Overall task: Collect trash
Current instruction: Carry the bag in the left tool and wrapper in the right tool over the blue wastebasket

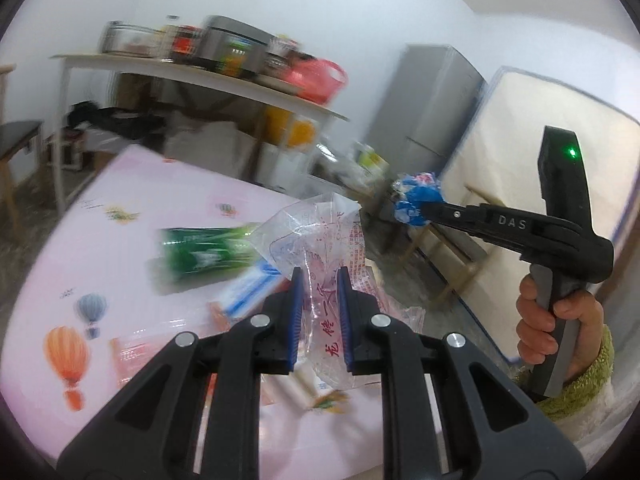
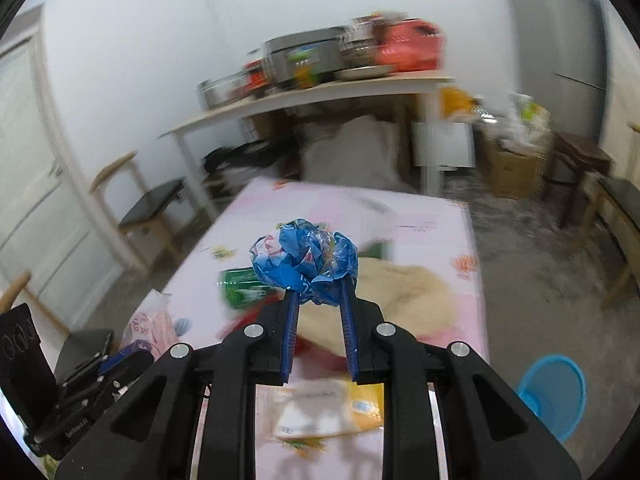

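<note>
Left gripper (image 1: 318,280): clenched on a clear plastic bag (image 1: 320,240) with red and blue print, held up above the table (image 1: 132,200).
Table: pink cloth with balloon pictures; a green packet (image 1: 200,254) lies on it, just left of the bag.
Right gripper (image 2: 320,296): grasping a crumpled blue wrapper (image 2: 304,260) at its fingertips, lifted clear of the table.
Hand (image 1: 560,320): wrapped round the right gripper's handle.
Blue bin (image 2: 554,394): on the floor, right of the table.
</note>
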Demonstrator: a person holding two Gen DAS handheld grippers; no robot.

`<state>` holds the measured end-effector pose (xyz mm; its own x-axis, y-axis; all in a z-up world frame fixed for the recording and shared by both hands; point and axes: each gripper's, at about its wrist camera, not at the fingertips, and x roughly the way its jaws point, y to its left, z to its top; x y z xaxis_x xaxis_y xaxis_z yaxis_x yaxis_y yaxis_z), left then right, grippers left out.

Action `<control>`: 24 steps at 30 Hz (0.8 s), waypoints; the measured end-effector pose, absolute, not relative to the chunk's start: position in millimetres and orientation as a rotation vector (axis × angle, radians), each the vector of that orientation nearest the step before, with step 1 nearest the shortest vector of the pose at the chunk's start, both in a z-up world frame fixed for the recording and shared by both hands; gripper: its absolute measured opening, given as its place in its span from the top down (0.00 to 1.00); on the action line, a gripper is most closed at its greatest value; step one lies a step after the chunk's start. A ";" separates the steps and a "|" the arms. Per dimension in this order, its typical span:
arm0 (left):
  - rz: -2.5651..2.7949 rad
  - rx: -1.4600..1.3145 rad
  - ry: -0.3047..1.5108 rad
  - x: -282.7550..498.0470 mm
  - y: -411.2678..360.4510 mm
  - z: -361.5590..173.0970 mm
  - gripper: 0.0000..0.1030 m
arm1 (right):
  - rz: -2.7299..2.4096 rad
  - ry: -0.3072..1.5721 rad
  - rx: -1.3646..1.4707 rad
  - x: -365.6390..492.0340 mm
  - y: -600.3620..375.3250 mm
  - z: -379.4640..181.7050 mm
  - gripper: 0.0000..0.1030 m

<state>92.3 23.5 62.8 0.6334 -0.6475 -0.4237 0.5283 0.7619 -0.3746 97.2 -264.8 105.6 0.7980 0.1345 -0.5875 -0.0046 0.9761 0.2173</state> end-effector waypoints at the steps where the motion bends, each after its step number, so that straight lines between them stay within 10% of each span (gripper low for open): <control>1: -0.703 -0.206 0.578 93.0 10.0 65.2 0.85 | 0.025 0.631 0.236 84.5 -288.6 104.1 0.80; 12: -1.101 -0.034 0.832 99.2 -214.8 60.5 0.85 | -0.475 0.713 0.566 -43.6 -500.6 7.6 0.80; 24: -1.118 0.235 1.303 117.3 -441.0 -66.3 0.84 | -0.588 0.943 0.858 -50.9 -621.4 -159.6 0.80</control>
